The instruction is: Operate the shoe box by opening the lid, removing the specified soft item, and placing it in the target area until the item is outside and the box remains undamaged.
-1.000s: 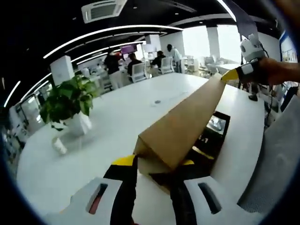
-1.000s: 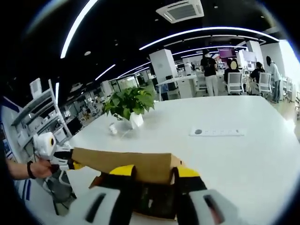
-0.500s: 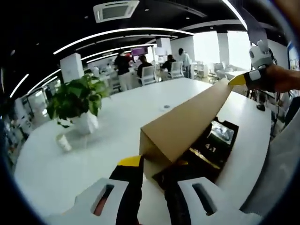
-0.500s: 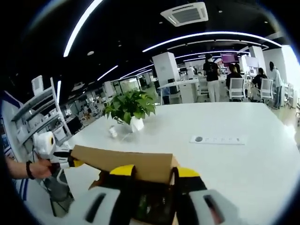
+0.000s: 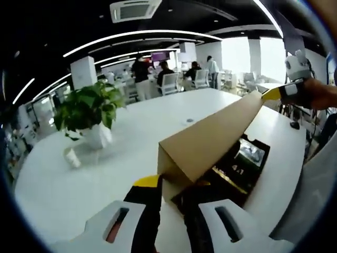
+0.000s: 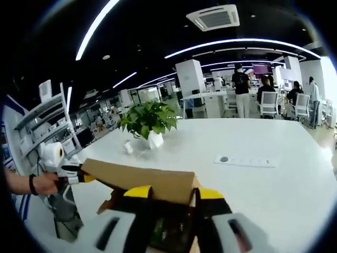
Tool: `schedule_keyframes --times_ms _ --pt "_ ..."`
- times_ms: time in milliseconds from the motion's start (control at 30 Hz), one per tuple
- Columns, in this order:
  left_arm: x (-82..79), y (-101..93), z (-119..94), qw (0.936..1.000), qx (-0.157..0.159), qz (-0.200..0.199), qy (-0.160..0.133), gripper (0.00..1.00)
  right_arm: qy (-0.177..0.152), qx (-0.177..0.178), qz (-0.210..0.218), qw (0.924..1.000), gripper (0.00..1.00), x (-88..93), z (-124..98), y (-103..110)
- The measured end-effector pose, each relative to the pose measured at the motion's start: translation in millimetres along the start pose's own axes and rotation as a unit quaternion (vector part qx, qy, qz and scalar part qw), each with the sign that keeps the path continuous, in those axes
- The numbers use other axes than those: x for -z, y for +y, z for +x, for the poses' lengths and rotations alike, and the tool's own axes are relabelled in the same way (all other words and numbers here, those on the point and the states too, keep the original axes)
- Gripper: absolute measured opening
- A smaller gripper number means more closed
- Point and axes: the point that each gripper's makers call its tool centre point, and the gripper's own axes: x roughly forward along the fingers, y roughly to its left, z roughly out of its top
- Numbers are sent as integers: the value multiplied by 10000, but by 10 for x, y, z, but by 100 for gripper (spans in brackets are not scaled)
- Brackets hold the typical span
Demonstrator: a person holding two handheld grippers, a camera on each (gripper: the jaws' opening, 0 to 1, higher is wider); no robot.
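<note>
Lid (image 5: 210, 141) was up, running as a tan cardboard flap from lower centre to upper right of the left gripper view, tilted above the dark shoe box (image 5: 231, 171) at centre right. Step one looked about done by my read; a glossy dark item showed inside, the soft item couldn't be identified, nothing out yet.

Left gripper (image 5: 171, 196) was clenched on the lid's near corner at bottom centre. Right gripper (image 6: 172, 199) was clamped on the opposite lid end at bottom centre of the right gripper view.

Lid edge was free in the air, both ends pinned; box sat near the table edge at right. White table (image 5: 126, 137) gave open room centre and left, out to the potted plant (image 5: 87, 113) at left and a small white piece beside it.
</note>
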Motion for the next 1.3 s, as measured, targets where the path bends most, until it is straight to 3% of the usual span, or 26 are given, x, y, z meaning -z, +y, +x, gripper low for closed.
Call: schedule_keyframes --times_ms 233,467,633,800,1033,1300 --pt "-16 13 7 10000 3 -16 15 12 -66 -45 -171 9998 28 -4 -74 -39" --pt "-32 28 16 10000 -19 -20 16 11 145 44 -307 9994 27 205 -95 -152" --pt "-47 55 36 10000 -15 -3 31 10 336 325 -212 9987 21 325 -16 -293" --pt "-57 68 44 10000 -2 -40 30 10 298 436 -97 9986 16 326 123 -362" --pt "-86 109 71 10000 -17 -54 25 9 617 620 -162 9960 15 517 357 -499" --pt "-123 154 104 9999 -8 -106 -1 9 698 807 256 9940 14 638 530 -668"
